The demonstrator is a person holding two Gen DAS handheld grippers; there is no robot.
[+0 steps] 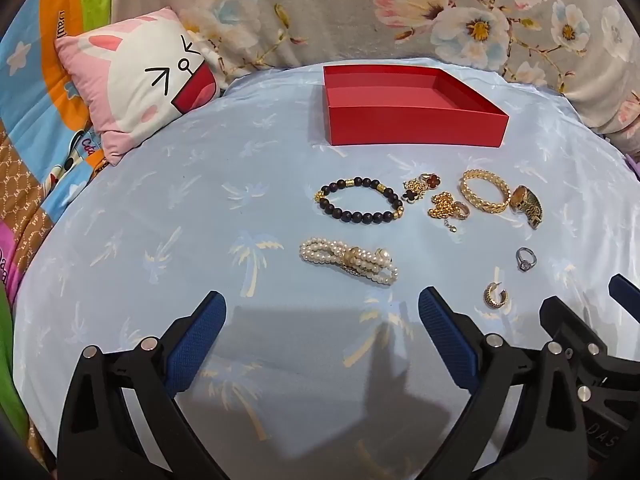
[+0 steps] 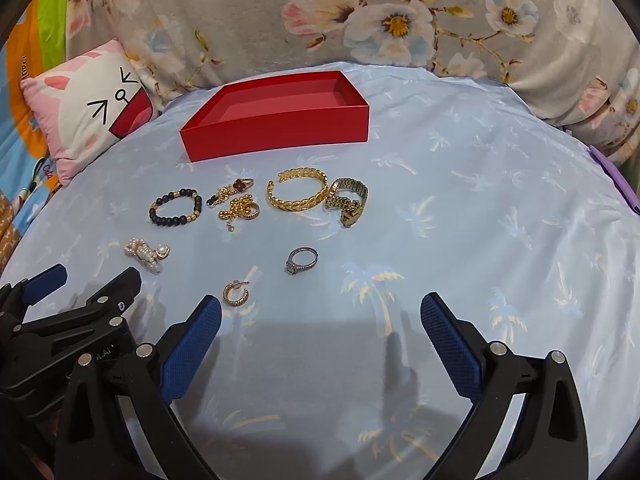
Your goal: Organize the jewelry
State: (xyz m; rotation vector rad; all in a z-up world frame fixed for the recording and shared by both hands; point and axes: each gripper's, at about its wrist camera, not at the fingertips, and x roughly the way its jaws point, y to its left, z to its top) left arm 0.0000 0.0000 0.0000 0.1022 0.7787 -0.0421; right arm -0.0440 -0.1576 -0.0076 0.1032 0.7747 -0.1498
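From your left wrist camera, the left tongs stand wide apart with nothing between them, low over the pale blue palm-print bedsheet. At the right edge you see only part of the right tongs, with one blue fingertip cut off by the frame. The pearl bracelet lies just ahead of your fingers, its long axis running left to right, tilted slightly down to the right. Beyond it the dark bead bracelet forms an oval, also long left to right. The small gold pieces beside it are tangled and hard to separate. The red box sits open farthest back, its long side facing you.

From your right wrist camera, the right tongs are likewise spread wide and hold nothing. The left tongs show at the lower left, partly cut off. The gold hoop earring lies just beside your left fingertip, and the silver ring a little farther on. The gold leaf-pattern bangle touches the gold watch-style band, whose clasp end points toward you. Here the pearl bracelet looks foreshortened and bunched.
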